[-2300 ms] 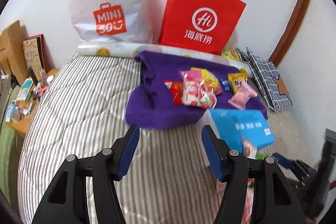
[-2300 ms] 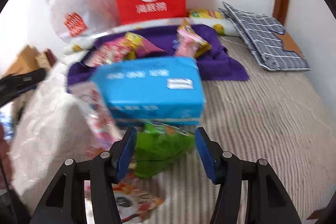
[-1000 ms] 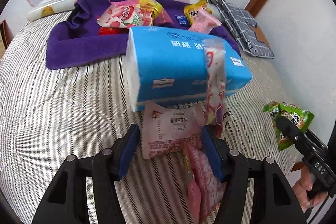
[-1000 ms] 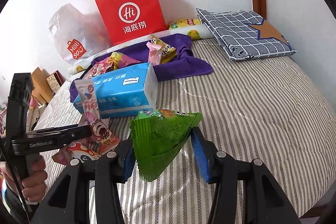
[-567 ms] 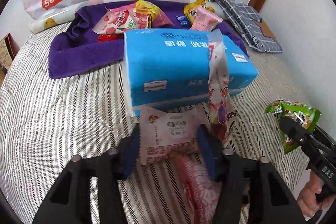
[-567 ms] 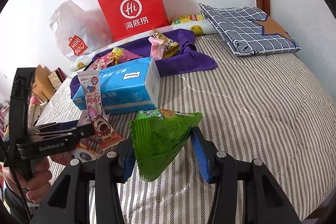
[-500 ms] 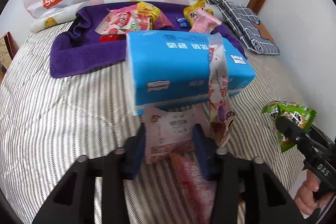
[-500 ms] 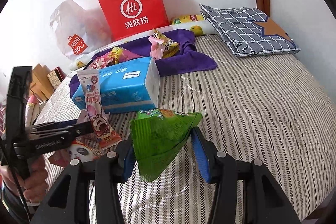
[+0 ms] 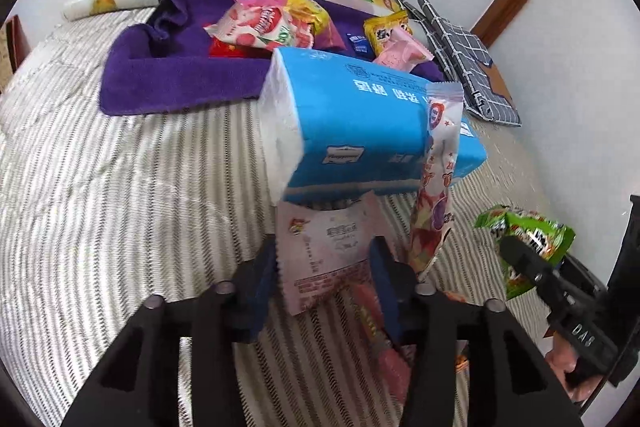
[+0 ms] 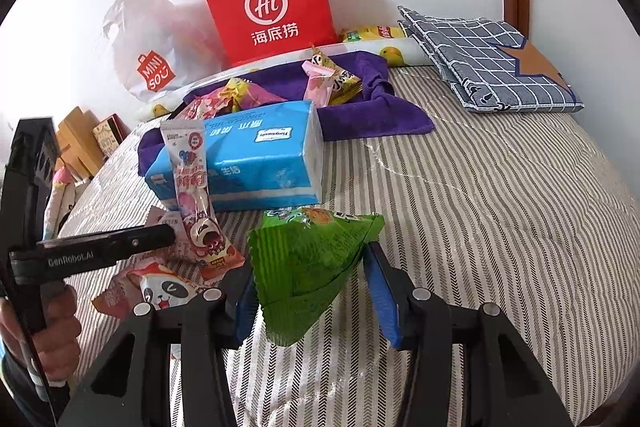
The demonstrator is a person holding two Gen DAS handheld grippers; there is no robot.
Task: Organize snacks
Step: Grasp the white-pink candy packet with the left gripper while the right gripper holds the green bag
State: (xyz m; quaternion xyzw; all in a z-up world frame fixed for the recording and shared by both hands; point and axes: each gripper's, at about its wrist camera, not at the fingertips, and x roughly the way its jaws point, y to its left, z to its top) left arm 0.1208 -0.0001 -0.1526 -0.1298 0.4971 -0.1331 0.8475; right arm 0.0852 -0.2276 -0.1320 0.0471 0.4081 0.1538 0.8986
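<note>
My left gripper (image 9: 324,263) is closed around a pale pink snack packet (image 9: 326,251) in front of a blue tissue pack (image 9: 360,123) on the striped bed. A tall pink candy packet (image 9: 438,179) stands against the tissue pack, just right of my left gripper. My right gripper (image 10: 310,283) is shut on a green snack bag (image 10: 312,259) and holds it above the bed; the bag also shows in the left wrist view (image 9: 532,243). Several snacks (image 9: 276,23) lie on a purple towel (image 9: 168,75) behind the tissue pack.
A red paper bag (image 10: 266,3) and a white Miniso bag (image 10: 148,47) stand against the wall. A folded checked cloth (image 10: 492,63) lies at the back right. A panda packet (image 10: 160,291) lies by my left gripper (image 10: 160,233). Boxes (image 10: 88,139) stand beside the bed at the left.
My left gripper moved down to the packets in front of the tissue pack and closed on the pale pink packet. My right gripper picked the green bag up and holds it still.
</note>
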